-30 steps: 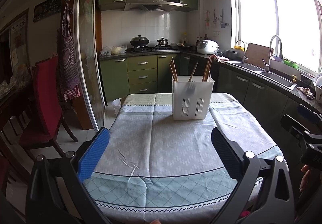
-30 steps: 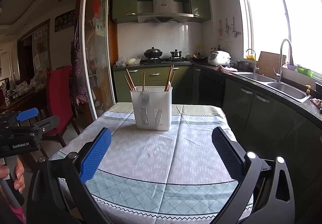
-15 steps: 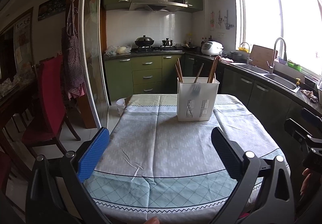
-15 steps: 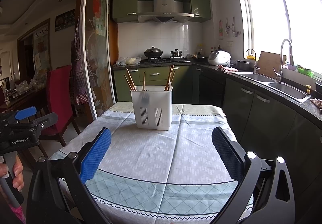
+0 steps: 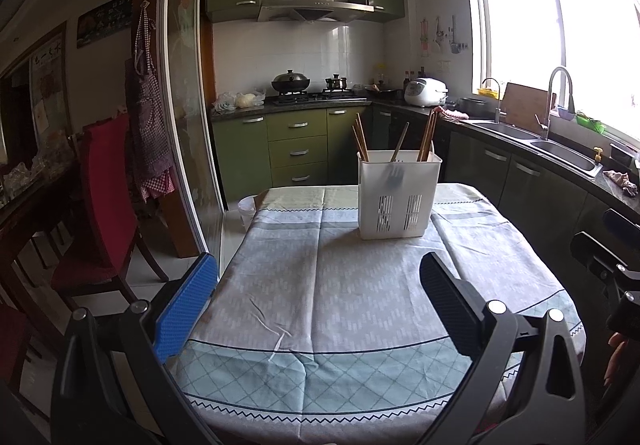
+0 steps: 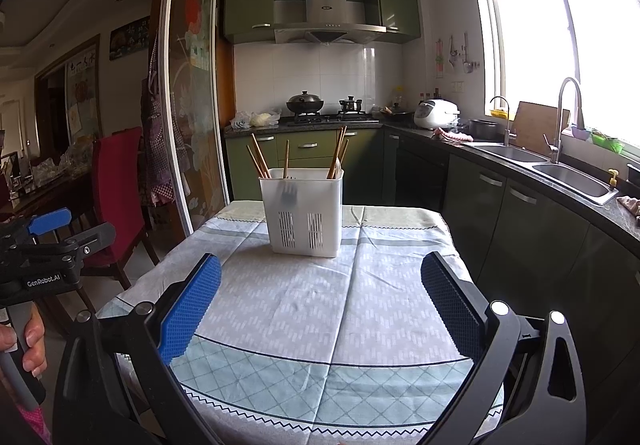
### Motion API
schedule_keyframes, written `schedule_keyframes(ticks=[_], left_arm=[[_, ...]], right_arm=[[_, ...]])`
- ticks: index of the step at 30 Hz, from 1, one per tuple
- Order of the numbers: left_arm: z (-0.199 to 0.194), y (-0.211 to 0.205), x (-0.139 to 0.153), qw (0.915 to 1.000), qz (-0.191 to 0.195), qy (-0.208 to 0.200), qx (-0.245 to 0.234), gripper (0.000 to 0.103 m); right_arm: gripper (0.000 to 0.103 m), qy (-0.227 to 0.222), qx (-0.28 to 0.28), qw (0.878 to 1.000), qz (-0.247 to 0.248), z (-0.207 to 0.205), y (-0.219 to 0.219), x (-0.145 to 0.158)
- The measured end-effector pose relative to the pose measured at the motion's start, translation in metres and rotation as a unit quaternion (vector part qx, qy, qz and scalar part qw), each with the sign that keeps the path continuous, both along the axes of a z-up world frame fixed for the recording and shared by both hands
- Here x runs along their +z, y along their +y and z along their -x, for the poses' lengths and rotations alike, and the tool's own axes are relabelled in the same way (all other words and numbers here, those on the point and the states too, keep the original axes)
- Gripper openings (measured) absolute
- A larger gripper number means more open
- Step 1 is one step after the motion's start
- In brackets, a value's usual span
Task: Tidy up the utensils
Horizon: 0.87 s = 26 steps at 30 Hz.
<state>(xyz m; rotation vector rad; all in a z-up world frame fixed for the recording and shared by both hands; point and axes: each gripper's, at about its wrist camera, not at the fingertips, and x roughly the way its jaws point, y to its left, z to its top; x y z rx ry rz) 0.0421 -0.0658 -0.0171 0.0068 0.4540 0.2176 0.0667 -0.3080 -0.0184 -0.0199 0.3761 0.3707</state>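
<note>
Both grippers, left (image 5: 318, 299) and right (image 6: 320, 303), agape above bare tablecloth (image 6: 320, 305)

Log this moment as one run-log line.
left gripper: open, empty | right gripper: open, empty | white utensil holder: upright on table, chopsticks inside | nothing grasped

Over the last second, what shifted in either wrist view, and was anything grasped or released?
The left gripper swung leftward, so the white slotted plastic utensil holder slid right in its view. Nothing grasped or released. The right gripper stayed put, both stayed open, and the wooden chopsticks stayed in the holder.
</note>
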Motion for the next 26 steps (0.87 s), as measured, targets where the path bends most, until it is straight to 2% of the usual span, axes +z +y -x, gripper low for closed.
schedule_keyframes(ticks=[9,26], left_arm=[[-0.0001,0.0012,-0.0016,1.0000,-0.004,-0.004,0.006,0.096],[-0.0049,0.0032,-0.0071,0.9997,0.016,0.014,-0.013,0.096]], right_arm=[[0.099,0.000,0.000,1.000,-0.001,0.0000,0.0001,0.0002],[0.099,0.003,0.000,1.000,0.000,-0.0015,0.0012,-0.0031]])
